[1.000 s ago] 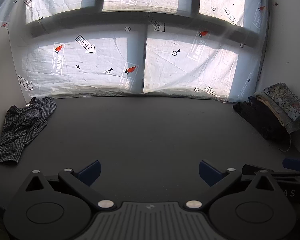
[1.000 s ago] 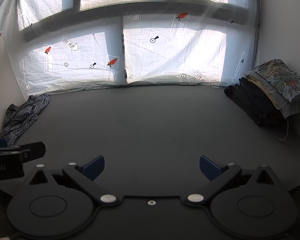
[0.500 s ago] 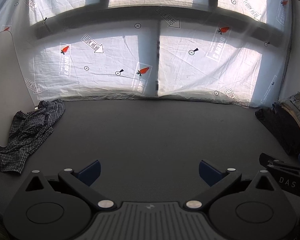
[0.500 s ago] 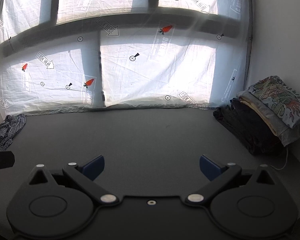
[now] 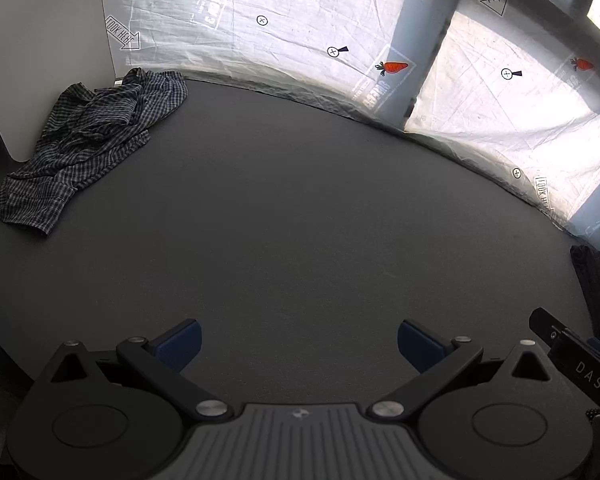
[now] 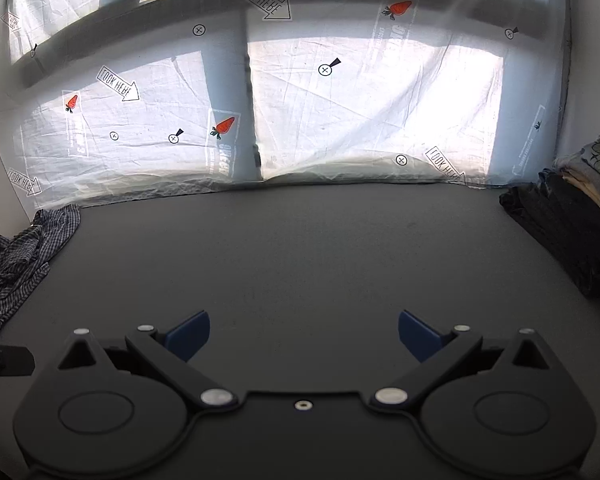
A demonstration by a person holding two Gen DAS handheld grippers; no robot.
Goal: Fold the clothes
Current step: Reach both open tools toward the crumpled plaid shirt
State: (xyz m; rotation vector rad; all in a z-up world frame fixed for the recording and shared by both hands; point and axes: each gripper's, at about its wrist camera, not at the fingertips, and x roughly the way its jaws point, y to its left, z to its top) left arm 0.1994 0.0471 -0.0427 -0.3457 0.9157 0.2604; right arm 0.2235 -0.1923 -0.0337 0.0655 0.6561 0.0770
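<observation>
Fetch step: both tools, left tool [image 5: 299,340] and right tool [image 6: 304,332], released and empty above bare surface [image 5: 300,220]; next, reach far left for crumpled checked shirt [image 5: 88,140].

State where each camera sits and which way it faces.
Left wrist: on the left gripper, angled left across the dark table toward the crumpled checked shirt; its open jaws and the right gripper's edge show.
Right wrist: on the right gripper, facing the covered window; open jaws show.
Shared: shirt, table, folded clothes stack.
</observation>
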